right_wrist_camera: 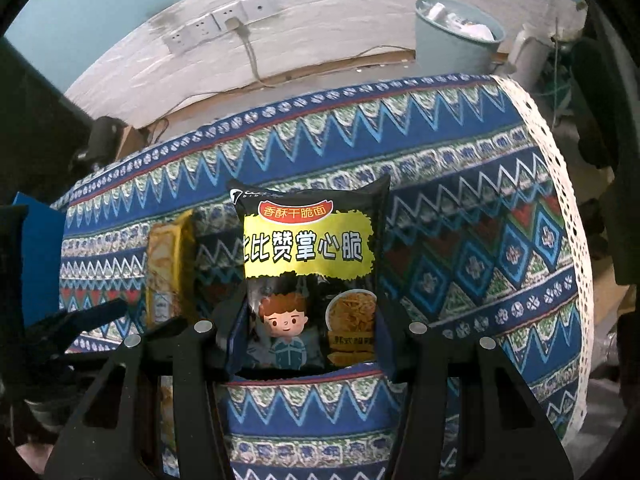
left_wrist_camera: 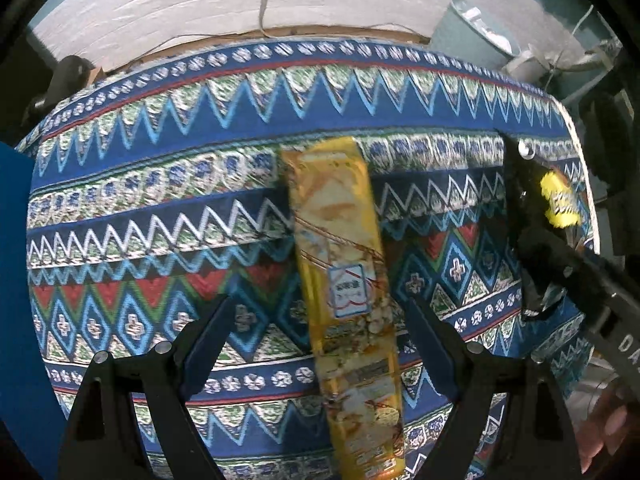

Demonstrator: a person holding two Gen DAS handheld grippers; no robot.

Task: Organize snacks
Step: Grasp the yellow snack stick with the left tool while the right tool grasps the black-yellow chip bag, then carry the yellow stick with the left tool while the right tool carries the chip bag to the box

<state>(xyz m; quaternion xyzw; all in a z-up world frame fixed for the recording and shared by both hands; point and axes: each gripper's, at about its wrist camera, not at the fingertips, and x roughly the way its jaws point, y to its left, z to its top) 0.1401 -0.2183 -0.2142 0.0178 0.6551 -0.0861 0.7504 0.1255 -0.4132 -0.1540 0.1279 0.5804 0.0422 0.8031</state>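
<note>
My right gripper (right_wrist_camera: 308,332) is clamped on the black noodle packet (right_wrist_camera: 310,276), just right of the yellow snack pack (left_wrist_camera: 344,280); my spread left gripper (left_wrist_camera: 320,320) straddles that pack. The two grippers could collide.

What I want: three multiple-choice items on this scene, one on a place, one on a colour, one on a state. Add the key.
1. Where does the long yellow foil snack packet lie?
A. in a bin
B. on the blue patterned tablecloth
C. on the floor

2. What is the main colour of the plastic noodle-snack bag in the right tool?
A. white
B. green
C. black

3. How does the left tool stand?
A. open, astride the packet
B. shut on the packet
C. shut on the bag

Key: B, the cloth shows all around it; C, black surrounds its yellow label; A, gaps show on both sides of the packet.
</note>
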